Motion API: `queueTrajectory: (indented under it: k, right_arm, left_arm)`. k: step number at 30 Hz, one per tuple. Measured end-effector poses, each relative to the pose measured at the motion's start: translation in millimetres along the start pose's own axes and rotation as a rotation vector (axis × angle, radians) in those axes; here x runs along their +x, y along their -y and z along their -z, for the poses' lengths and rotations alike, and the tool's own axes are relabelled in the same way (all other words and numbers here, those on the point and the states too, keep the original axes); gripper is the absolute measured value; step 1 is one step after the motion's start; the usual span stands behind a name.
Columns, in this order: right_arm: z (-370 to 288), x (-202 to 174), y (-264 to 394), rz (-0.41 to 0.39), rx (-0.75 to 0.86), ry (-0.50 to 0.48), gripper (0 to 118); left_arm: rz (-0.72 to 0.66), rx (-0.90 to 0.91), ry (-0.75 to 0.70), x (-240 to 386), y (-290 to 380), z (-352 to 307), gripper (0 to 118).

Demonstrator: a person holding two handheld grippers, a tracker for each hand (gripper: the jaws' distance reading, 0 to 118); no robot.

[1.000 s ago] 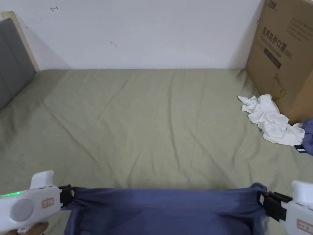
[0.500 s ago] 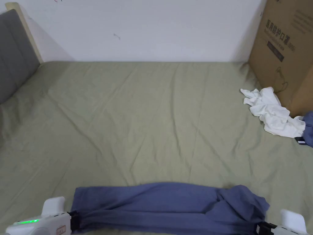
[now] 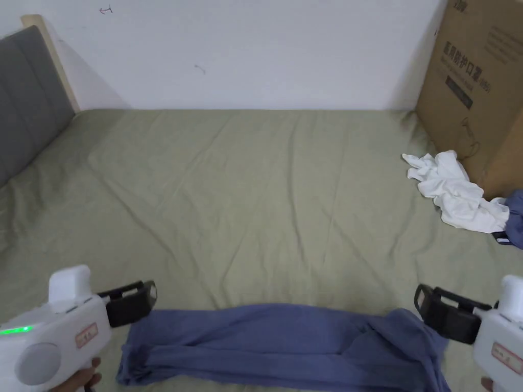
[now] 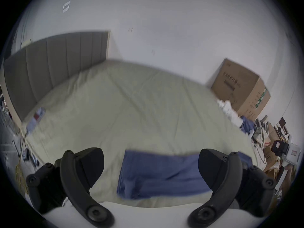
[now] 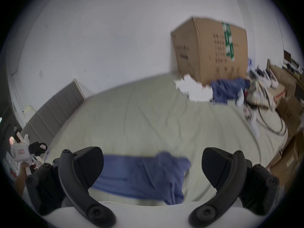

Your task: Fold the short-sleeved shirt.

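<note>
Both grippers, left (image 3: pixel 135 301) and right (image 3: pixel 434 311), hovered with fingers spread, empty, over the blue shirt (image 3: pixel 286 342) lying folded on the bed (image 3: pixel 265 204).

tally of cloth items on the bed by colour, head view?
Blue: 2, the shirt lying flat between the open left gripper and open right gripper, and a bundle at the right edge, partly cut off
White: 1, a crumpled cloth by the box
Total: 3
</note>
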State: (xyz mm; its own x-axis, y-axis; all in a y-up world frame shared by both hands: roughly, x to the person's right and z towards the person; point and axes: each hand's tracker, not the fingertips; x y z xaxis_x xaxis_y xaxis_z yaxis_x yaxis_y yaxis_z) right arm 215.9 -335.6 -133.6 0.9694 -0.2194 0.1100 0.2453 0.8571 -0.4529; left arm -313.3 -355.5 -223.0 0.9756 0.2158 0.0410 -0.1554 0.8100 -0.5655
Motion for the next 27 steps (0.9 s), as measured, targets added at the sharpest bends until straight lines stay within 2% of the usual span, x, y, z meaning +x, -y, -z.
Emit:
queueTrajectory:
  k: [5,7,12,14,15,16,17,18,19,22,27]
  right_arm:
    - [-10.3,-37.1,-38.3,-0.056,0.152,-0.041,118]
    - [-13.0,-53.7,-46.9,-0.088,0.194,-0.029,118]
    - [-17.6,-85.5,-52.2,-0.174,0.28,0.038,118]
    - [-19.8,-93.5,-50.1,-0.203,0.312,0.075,110]
    - [-17.6,-94.5,-48.8,-0.219,0.324,0.091,91]
    - [-18.5,-97.0,-47.6,-0.223,0.337,0.106,69]
    - [-18.7,-98.5,-46.7,-0.222,0.337,0.105,42]
    - [-18.4,-98.4,-46.6,-0.22,0.335,0.102,11]
    - [-16.6,-96.9,-45.9,-0.216,0.339,0.099,6]
    - [-13.4,-95.7,-45.7,-0.218,0.341,0.08,2]
    - [-7.9,-93.3,-43.0,-0.228,0.327,0.082,2]
  left_arm:
    - [0.053,0.176,0.016,33.5,-46.1,-26.4,118]
    - [0.075,0.252,0.027,46.2,-57.3,-33.9,118]
    - [0.18,0.419,-0.064,77.0,-62.7,-42.5,118]
    - [0.193,0.435,-0.082,84.5,-59.0,-41.1,118]
    - [0.194,0.437,-0.083,86.6,-56.6,-40.9,115]
    - [0.195,0.443,-0.083,88.2,-52.9,-41.6,105]
    - [0.192,0.451,-0.075,89.1,-49.1,-42.3,82]
    - [0.187,0.452,-0.063,87.8,-47.3,-41.0,32]
    - [0.172,0.436,-0.044,87.9,-46.3,-38.9,3]
    - [0.125,0.383,0.036,83.9,-43.8,-33.7,3]
    - [0.135,0.377,0.015,84.2,-42.1,-31.0,3]
